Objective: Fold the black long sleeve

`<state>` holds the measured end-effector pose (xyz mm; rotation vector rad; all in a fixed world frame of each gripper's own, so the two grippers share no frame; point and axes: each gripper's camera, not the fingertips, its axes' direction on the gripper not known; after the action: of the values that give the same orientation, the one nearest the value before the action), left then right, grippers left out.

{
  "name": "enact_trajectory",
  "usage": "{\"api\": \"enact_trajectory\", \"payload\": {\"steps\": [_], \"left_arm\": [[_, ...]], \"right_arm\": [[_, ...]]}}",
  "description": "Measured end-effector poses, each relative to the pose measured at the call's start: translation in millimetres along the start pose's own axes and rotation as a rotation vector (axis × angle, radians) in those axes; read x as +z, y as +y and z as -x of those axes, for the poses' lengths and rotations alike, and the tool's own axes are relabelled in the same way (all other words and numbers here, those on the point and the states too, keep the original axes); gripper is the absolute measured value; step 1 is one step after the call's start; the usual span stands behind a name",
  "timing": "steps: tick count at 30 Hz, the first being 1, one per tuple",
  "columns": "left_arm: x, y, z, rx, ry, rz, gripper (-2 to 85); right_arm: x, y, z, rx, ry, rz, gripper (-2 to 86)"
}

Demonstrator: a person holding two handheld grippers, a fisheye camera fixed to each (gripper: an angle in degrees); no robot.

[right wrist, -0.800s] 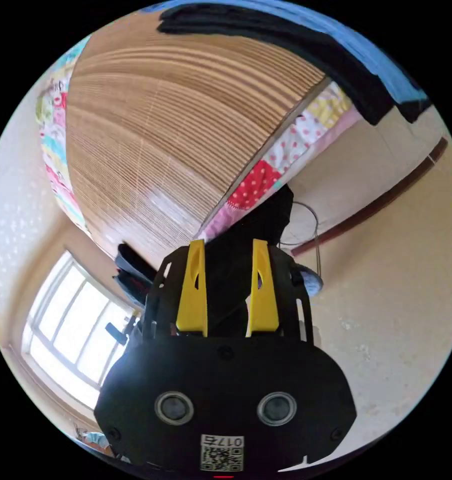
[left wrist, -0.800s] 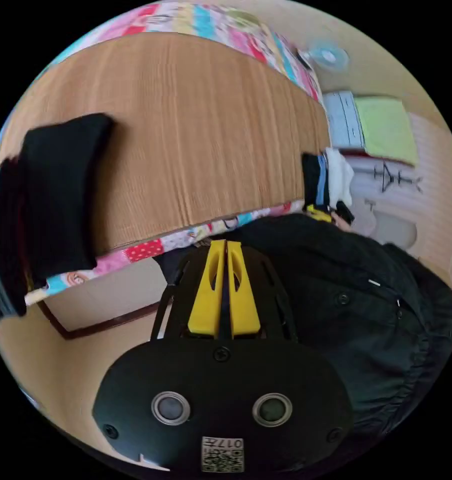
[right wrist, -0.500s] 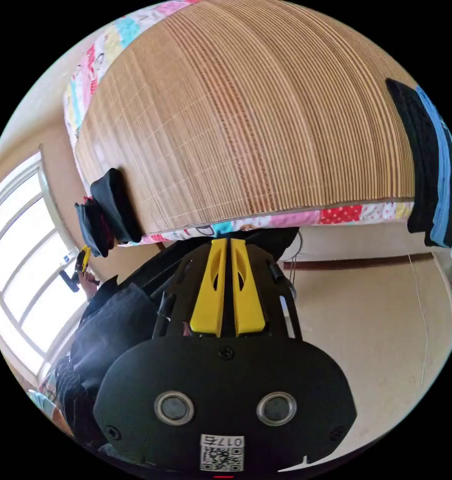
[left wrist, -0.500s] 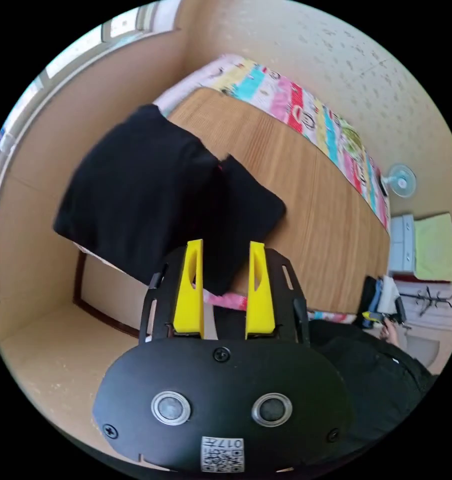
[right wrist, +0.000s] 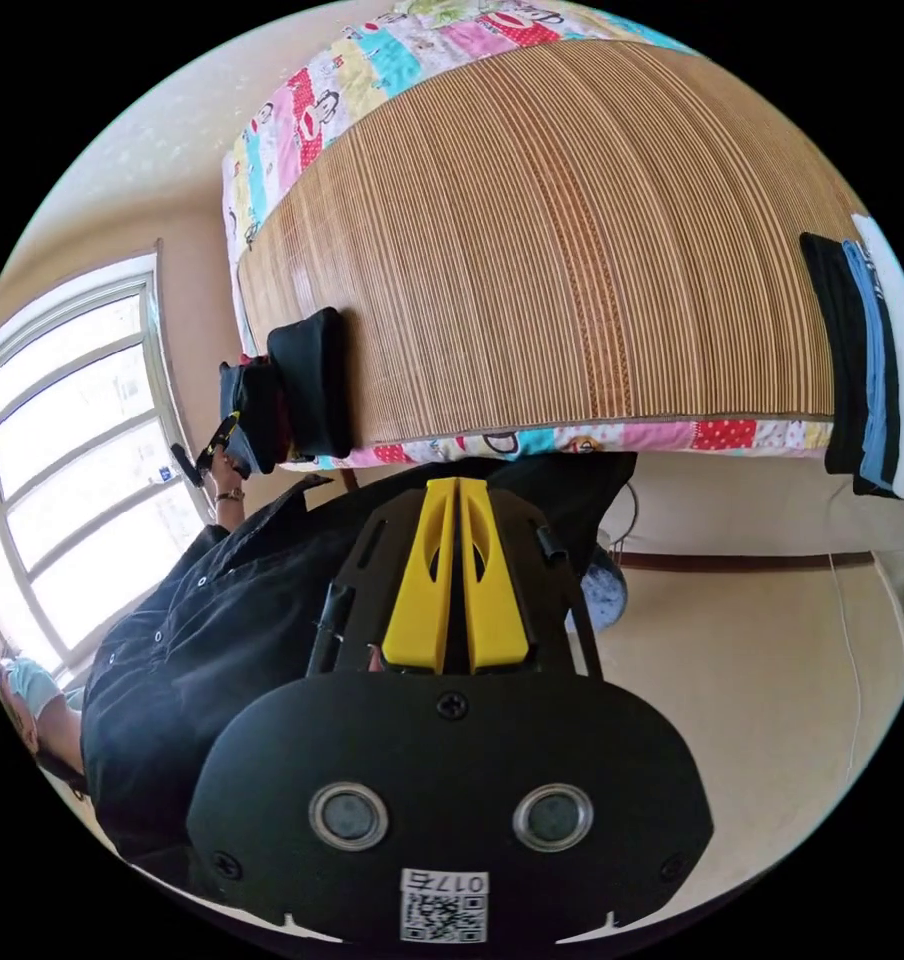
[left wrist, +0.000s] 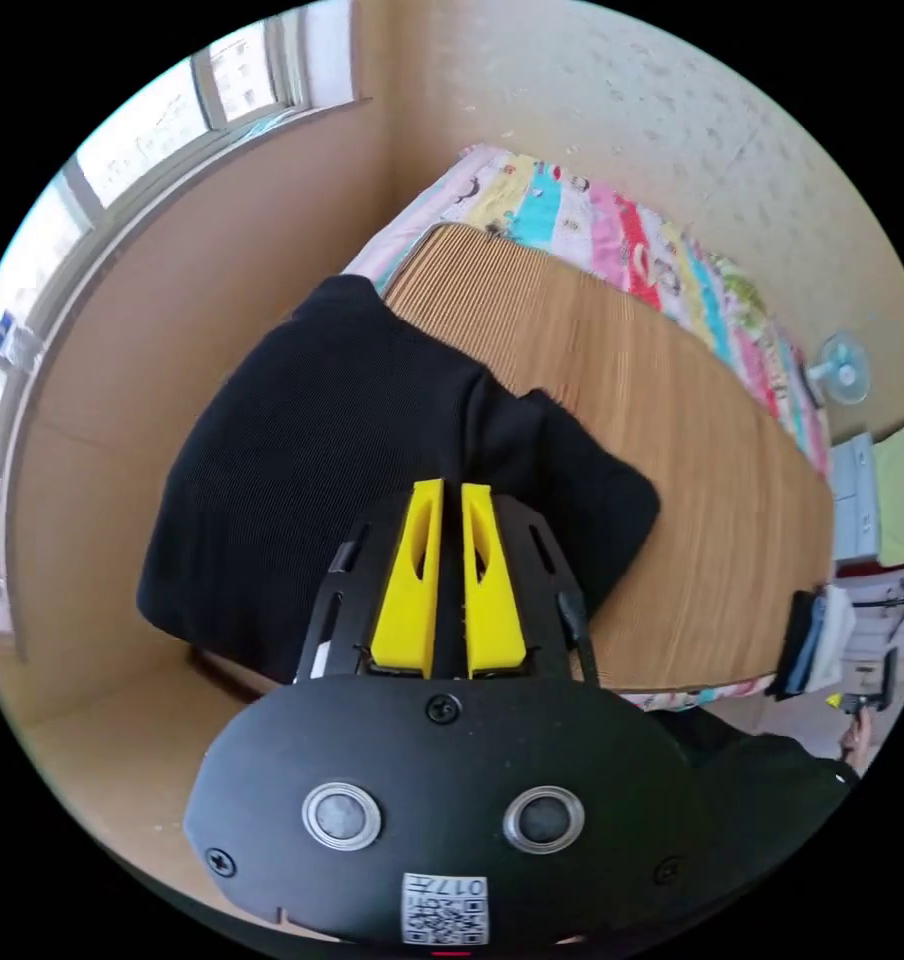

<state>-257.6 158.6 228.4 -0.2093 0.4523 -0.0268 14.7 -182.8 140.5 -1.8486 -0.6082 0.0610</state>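
Left gripper [left wrist: 450, 500] was seen closed over the black garment [left wrist: 312, 470] on the bamboo mat [left wrist: 692, 480]; right gripper [right wrist: 456, 495] was closed, empty.

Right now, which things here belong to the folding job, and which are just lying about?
Part of the job:
- black garment, bunched at the mat's corner
- left gripper, jaws together just above it
- right gripper, jaws together, off the bed
- bamboo mat, the folding surface

Just lying about:
- stack of folded clothes at the other end
- patchwork quilt
- fan
- window
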Motion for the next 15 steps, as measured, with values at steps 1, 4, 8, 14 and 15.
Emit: {"api": "enact_trajectory", "payload": {"steps": [1, 4, 8, 14, 15], "left_arm": [[-9, 4, 7, 0.009, 0.064, -0.027, 4.1], [-65, 23, 42, 0.091, 0.559, -0.198, 3.9], [-140, 46, 38, 0.467, 1.172, -0.445, 3.7], [-186, 63, -62, 0.965, 1.511, -0.446, 3.8], [-183, 63, -82, 0.992, 1.561, -0.419, 3.8]], "right_arm": [[-5, 12, -4, -0.022, -0.023, -0.036, 0.7], [-16, 37, -6, -0.134, -0.073, -0.113, 1.2], [-30, 57, 3, -0.308, -0.119, -0.203, 3.0], [-57, 111, 61, -0.752, -0.192, -0.375, 10.5], [-60, 133, 77, -0.883, -0.206, -0.422, 12.4]]}}
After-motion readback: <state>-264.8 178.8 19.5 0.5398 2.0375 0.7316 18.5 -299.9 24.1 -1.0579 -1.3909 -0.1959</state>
